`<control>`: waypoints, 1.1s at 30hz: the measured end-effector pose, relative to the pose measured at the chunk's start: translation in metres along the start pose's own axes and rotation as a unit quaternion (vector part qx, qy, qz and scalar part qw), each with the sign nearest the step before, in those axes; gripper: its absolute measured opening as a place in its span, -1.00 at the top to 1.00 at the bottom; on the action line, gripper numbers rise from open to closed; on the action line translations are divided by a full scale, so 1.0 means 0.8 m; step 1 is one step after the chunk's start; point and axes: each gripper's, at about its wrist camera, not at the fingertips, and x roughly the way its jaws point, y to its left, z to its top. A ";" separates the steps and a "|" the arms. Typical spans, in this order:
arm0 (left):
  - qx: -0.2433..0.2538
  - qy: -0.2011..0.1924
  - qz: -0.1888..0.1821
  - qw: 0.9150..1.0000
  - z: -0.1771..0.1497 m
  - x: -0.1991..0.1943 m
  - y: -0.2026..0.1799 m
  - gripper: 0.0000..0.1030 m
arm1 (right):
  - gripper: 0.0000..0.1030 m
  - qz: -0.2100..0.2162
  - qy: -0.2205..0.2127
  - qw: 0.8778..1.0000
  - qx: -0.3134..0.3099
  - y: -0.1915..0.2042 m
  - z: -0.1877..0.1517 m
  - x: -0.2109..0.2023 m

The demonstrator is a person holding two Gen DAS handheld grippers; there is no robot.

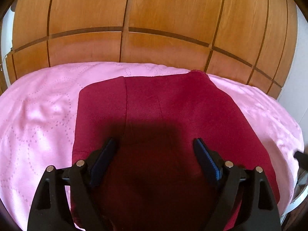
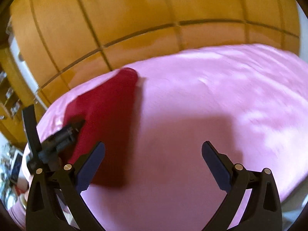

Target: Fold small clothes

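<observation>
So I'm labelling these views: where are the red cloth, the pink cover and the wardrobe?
red cloth (image 1: 163, 104), left wrist view, its flat middle
pink cover (image 2: 211, 96), right wrist view, bare stretch
wardrobe (image 1: 163, 9), left wrist view, upper door panel

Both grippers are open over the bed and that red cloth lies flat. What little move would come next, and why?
Probably lower the left gripper onto the red garment and pinch its near part to start a fold. It hangs open right above the cloth, holding nothing, while the right gripper sits over bare pink bedspread beside it.
</observation>
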 end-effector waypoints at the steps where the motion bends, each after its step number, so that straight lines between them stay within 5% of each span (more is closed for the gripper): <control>1: 0.001 -0.001 0.000 1.000 0.001 -0.001 -0.002 -0.65 | -0.92 0.004 0.004 1.000 -0.020 0.015 0.012 0.014; 5: -0.017 0.027 0.014 0.999 0.016 -0.012 -0.012 -0.67 | -0.92 -0.004 0.010 0.998 -0.063 0.053 0.058 0.067; 10: -0.048 0.011 -0.047 0.998 0.022 -0.055 -0.027 -0.70 | -0.92 -0.019 0.020 0.997 -0.068 0.055 0.121 0.120; 13: -0.004 0.026 -0.072 0.997 0.005 -0.053 -0.059 -0.70 | -0.92 -0.042 0.042 0.992 -0.107 0.055 0.148 0.150; 16: 0.057 0.036 -0.058 0.996 -0.020 -0.036 -0.092 -0.73 | -0.92 -0.044 0.057 0.989 -0.125 0.056 0.151 0.177; 20: 0.097 0.012 -0.046 0.994 -0.048 -0.025 -0.105 -0.73 | -0.92 -0.106 0.114 0.976 -0.153 0.042 0.131 0.235; 21: 0.117 0.002 -0.040 0.992 -0.056 -0.024 -0.108 -0.73 | -0.93 -0.092 0.117 0.980 -0.132 0.030 0.123 0.245; 24: 0.129 -0.012 -0.044 0.991 -0.063 -0.026 -0.107 -0.73 | -0.93 -0.059 0.106 0.991 -0.065 0.003 0.114 0.250; 29: 0.128 -0.042 -0.047 0.990 -0.071 -0.031 -0.105 -0.75 | -0.93 -0.042 0.085 0.994 -0.057 -0.002 0.111 0.238; 33: 0.073 -0.033 -0.067 0.995 -0.056 -0.062 -0.087 -0.76 | -0.93 -0.015 0.054 0.998 -0.008 -0.020 0.112 0.188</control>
